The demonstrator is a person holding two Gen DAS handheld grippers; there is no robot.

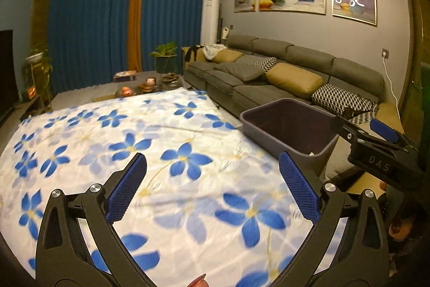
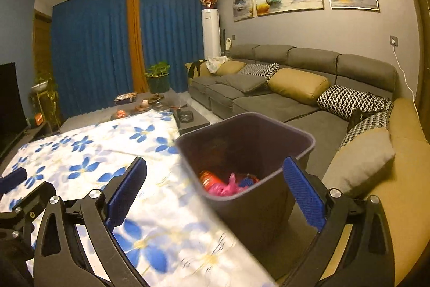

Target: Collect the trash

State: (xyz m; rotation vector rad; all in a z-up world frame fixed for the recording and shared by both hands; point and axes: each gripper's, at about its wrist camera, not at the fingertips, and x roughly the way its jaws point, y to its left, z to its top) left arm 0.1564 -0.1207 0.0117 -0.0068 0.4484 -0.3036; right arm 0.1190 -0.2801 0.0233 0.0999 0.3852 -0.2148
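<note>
Over the surface under its white cloth with blue flowers, my left hand-held gripper is spread wide, nothing between its blue pads. My right hand-held gripper is equally released, empty, framing the dark grey plastic bin at the surface's right edge, beside the grey sofa. Trash lies at the bin's bottom: red wrapper, crumpled pink bag, blue scrap
</note>
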